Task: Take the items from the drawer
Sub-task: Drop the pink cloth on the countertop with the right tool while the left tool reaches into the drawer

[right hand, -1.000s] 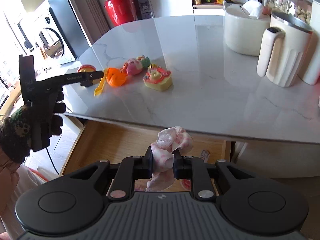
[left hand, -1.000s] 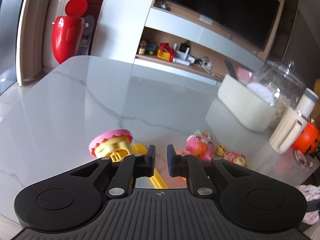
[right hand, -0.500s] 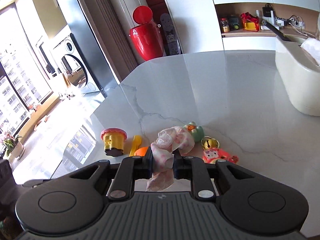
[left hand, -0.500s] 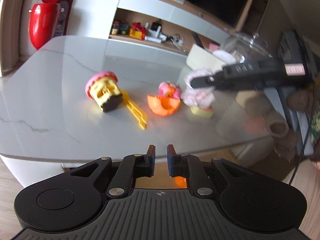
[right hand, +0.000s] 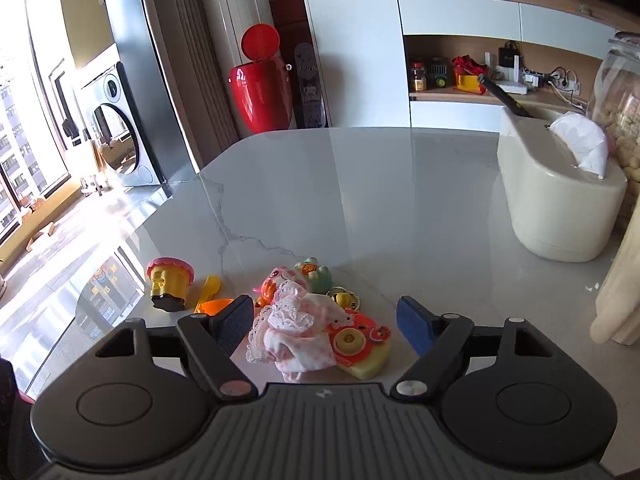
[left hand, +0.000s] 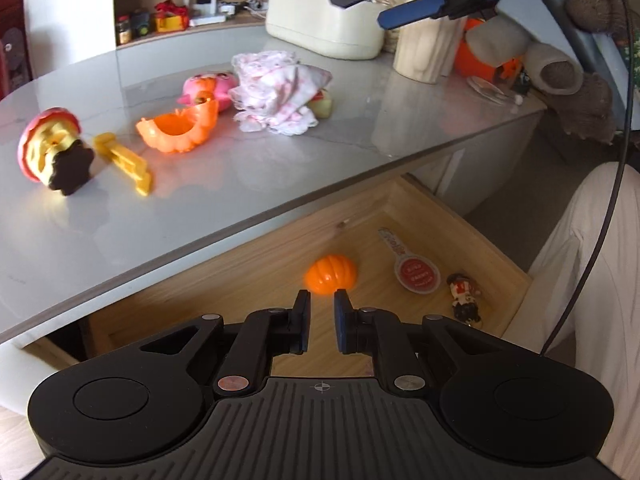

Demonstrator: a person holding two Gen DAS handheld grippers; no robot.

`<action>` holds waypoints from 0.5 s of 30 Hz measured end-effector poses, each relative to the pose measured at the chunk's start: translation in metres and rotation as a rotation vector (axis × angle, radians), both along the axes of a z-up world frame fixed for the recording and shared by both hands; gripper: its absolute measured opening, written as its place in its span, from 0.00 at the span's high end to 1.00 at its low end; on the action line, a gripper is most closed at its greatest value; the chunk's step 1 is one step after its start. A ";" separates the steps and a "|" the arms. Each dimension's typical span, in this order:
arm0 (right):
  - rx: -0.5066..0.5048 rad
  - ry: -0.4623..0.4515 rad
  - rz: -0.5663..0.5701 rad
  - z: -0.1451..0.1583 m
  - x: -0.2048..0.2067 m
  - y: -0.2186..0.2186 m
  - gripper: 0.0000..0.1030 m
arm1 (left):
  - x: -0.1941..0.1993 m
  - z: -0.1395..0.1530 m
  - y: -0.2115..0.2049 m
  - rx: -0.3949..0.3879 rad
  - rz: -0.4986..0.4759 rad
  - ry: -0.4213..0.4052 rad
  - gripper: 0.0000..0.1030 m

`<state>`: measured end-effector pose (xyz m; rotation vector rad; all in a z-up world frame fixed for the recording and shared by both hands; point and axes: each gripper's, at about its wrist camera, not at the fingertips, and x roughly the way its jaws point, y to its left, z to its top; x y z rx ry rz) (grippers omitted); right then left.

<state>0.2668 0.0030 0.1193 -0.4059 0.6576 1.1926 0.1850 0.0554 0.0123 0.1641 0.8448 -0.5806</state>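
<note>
The wooden drawer stands pulled out under the marble tabletop. In it lie an orange pumpkin half, a red round tag and a small figurine. My left gripper points down into the drawer just short of the pumpkin half; its jaws are nearly together with nothing between them. My right gripper hovers over the table and its jaws are opening wide. A pink-and-white cloth lies loose on the table under them, untouched. From the left wrist, the cloth sits below the right gripper.
On the table are a cupcake toy, a yellow piece, an orange pumpkin shell, a pink toy and a camera toy. A white tissue box and a cream jug stand behind. A person's leg is beside the drawer.
The right gripper carried the cloth up over the table, opened and let it drop among the toys. The left gripper drew back from the tabletop and tipped down over the drawer.
</note>
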 end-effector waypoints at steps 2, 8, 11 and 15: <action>0.011 0.012 -0.007 0.010 0.006 -0.025 0.16 | 0.002 -0.005 -0.011 0.019 -0.036 0.013 0.87; -0.056 0.032 -0.068 -0.005 0.033 -0.102 0.13 | 0.001 -0.020 -0.058 0.141 -0.194 0.029 0.87; -0.109 0.052 -0.142 -0.026 0.050 -0.130 0.13 | 0.004 -0.028 -0.090 0.176 -0.263 0.065 0.87; -0.090 0.157 -0.257 -0.037 0.076 -0.154 0.13 | 0.020 -0.042 -0.136 0.149 -0.314 0.236 0.86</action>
